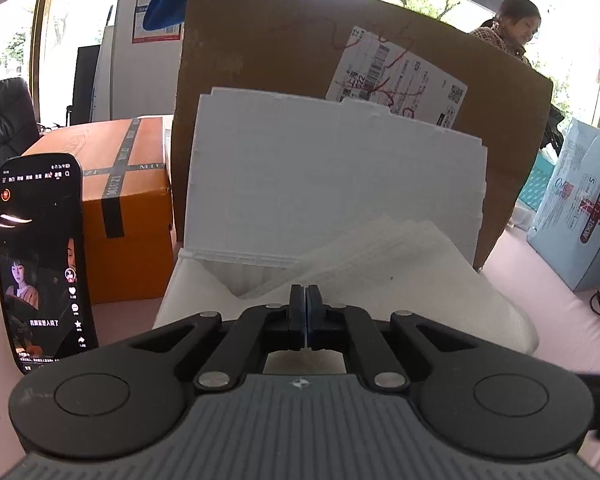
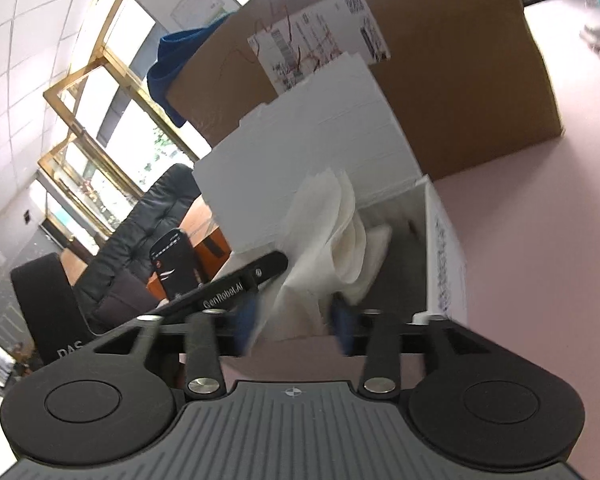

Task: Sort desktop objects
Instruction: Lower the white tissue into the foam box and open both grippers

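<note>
A stack of white tissues (image 2: 332, 216) stands up out of an open white box (image 2: 444, 240) on the pink table (image 2: 540, 240). The right tongs (image 2: 296, 320), tilted steeply, are parted wide with the tissues between their blue pads (image 2: 342, 322); whether the pads touch them is too blurred to tell. The left tongs (image 1: 306, 306) are pressed fully together, empty, level just before the tissues (image 1: 380, 264). Behind rises the box's white lid (image 1: 332, 176), then a brown carton (image 1: 284, 40). A lit phone (image 1: 40, 256) stands at left.
</note>
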The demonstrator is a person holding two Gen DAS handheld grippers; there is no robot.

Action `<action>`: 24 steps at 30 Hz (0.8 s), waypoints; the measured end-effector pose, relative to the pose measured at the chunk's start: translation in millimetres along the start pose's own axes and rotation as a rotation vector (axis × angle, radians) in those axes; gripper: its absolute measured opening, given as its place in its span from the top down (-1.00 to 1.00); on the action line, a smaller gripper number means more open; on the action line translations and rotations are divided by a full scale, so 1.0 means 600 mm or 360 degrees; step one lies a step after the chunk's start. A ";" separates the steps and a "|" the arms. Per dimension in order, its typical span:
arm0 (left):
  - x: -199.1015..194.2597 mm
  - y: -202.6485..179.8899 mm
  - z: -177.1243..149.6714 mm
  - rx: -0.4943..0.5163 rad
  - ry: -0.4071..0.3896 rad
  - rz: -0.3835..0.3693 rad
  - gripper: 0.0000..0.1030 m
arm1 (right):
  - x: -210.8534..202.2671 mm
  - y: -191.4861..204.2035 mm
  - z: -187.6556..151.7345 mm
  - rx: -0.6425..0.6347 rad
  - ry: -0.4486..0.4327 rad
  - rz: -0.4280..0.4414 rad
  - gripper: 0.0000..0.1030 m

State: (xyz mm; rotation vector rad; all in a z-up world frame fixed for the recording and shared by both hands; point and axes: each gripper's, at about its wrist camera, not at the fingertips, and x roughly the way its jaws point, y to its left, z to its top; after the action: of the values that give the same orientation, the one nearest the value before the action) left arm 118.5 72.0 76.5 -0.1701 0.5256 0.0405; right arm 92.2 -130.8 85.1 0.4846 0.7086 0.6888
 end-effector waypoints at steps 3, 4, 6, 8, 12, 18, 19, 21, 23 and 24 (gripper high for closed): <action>-0.002 0.002 0.004 -0.0003 -0.0002 -0.0002 0.98 | -0.018 0.013 0.007 -0.0071 -0.0053 -0.0019 -0.22; -0.004 0.004 0.007 -0.0007 -0.0007 -0.0005 0.98 | -0.024 0.017 0.009 -0.0092 -0.0075 -0.0027 -0.29; -0.014 0.013 0.017 -0.0028 -0.0030 -0.0016 0.97 | -0.036 0.023 0.012 -0.0137 -0.0140 -0.0056 -0.39; -0.025 0.022 0.028 -0.0045 -0.0053 -0.0024 0.97 | -0.046 0.027 0.014 -0.0188 -0.0220 -0.0095 -0.39; -0.037 0.031 0.045 -0.0023 -0.0052 -0.0053 0.97 | -0.055 0.036 0.018 -0.0309 -0.0307 -0.0140 -0.33; -0.028 0.009 0.042 0.0084 0.0073 -0.0110 0.97 | -0.028 0.067 0.011 -0.0575 -0.0232 -0.0149 0.19; -0.022 0.005 0.039 0.0095 0.0099 -0.0118 0.97 | -0.022 0.075 0.006 -0.0639 -0.0227 -0.0175 0.28; -0.012 -0.001 0.031 0.0113 0.0149 -0.0131 0.97 | -0.006 0.085 -0.003 -0.0742 -0.0204 -0.0239 0.68; -0.002 -0.005 0.024 0.0131 0.0180 -0.0131 0.97 | 0.016 0.082 -0.004 -0.0758 -0.0139 -0.0272 0.77; 0.001 -0.006 0.022 0.0140 0.0191 -0.0134 0.97 | 0.026 0.078 -0.001 -0.0748 -0.0096 -0.0280 0.80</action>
State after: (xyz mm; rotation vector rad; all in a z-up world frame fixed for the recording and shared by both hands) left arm 125.9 70.8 87.7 -0.1089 0.6385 -0.0752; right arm 81.5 -87.5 106.7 0.0107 0.5032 0.6463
